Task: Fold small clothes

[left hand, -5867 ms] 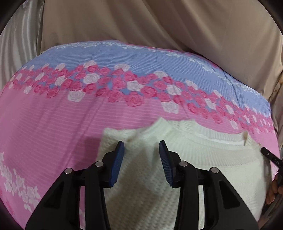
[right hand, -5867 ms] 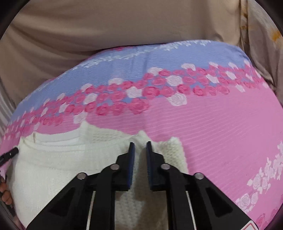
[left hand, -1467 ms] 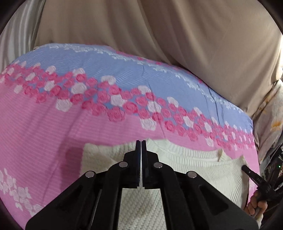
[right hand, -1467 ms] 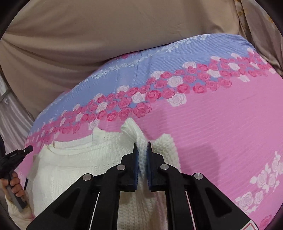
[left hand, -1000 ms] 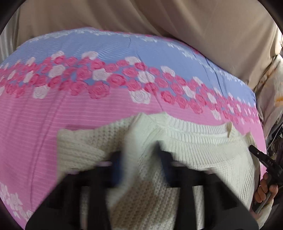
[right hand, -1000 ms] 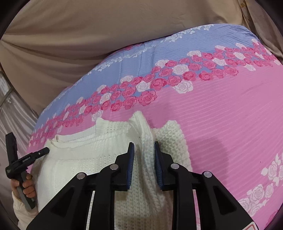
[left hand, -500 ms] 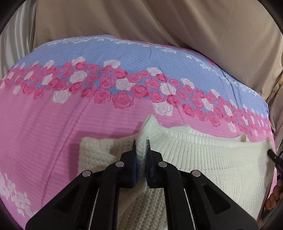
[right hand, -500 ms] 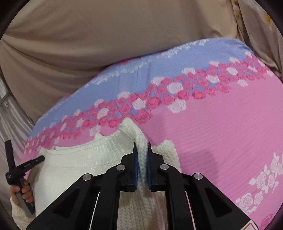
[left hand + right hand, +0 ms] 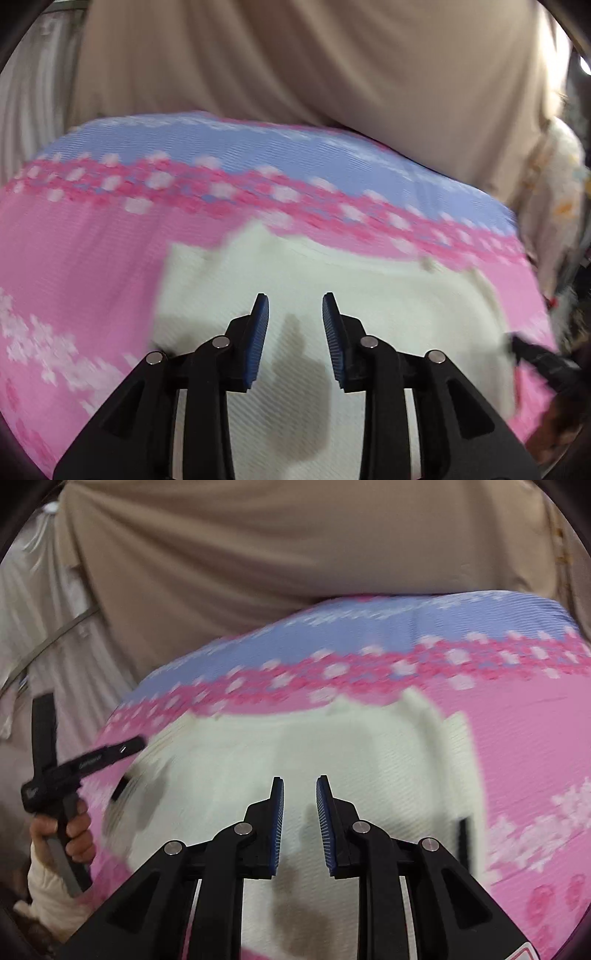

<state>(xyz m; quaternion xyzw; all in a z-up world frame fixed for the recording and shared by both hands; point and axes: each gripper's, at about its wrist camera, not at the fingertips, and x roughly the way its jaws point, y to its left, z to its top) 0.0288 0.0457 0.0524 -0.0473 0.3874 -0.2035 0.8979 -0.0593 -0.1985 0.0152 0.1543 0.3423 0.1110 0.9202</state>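
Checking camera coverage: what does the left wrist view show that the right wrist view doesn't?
Only the left wrist view: the open left claw from behind, floral fabric at right.
Only the right wrist view: the open right claw, the person's left hand on its handle, pale curtain.
Both: white knit sweater lying on the pink-and-blue rose bedsheet, beige drape behind.
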